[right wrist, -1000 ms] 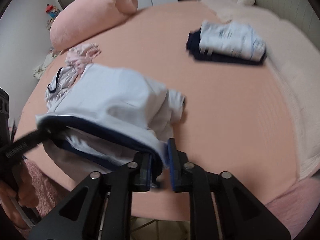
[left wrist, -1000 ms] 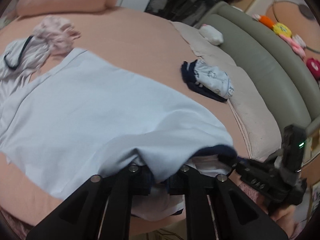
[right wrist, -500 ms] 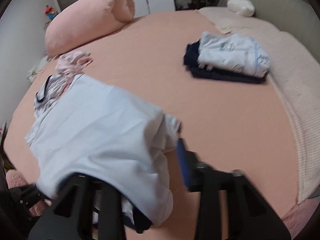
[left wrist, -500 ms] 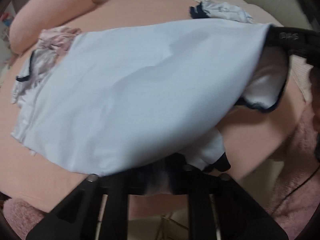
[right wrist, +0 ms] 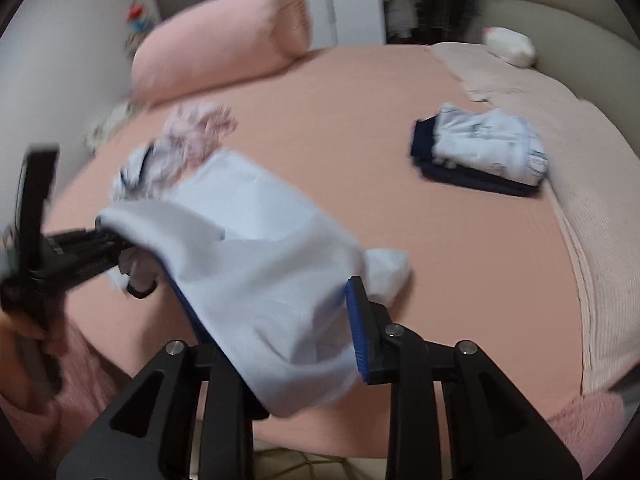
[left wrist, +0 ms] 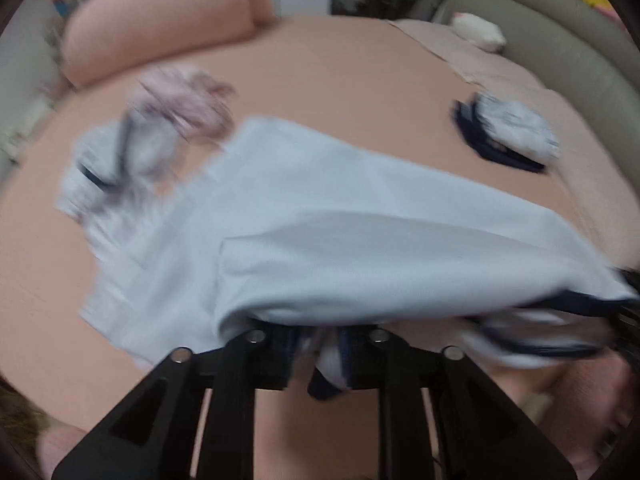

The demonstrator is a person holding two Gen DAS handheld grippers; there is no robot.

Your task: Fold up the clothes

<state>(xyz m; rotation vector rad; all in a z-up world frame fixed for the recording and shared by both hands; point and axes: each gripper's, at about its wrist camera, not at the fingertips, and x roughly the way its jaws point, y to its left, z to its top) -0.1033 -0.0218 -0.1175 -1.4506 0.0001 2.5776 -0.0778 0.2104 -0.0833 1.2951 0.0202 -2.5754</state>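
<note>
**Q:** Step in hand?

**A:** Laying the pale blue cotton shirt with navy trim (left wrist: pixel 360 240) flat on the peach bed sheet (left wrist: pixel 360 72), near hem raised. Lower the hem level, draw taut, then release both corners together. Keep clear of the crumpled pink and grey garments (left wrist: pixel 160 128).

**Q:** Tongs?

**A:** Left gripper (left wrist: pixel 318 354): narrow gap, just been opening, cloth between; pinch impossible to confirm through blur. Right gripper (right wrist: pixel 276 320): wide, just been opening, shirt draped between, not pinched.

**Q:** Change from one second ago?

**A:** Right jaws then nearly closed on the navy hem; now parted.
</note>
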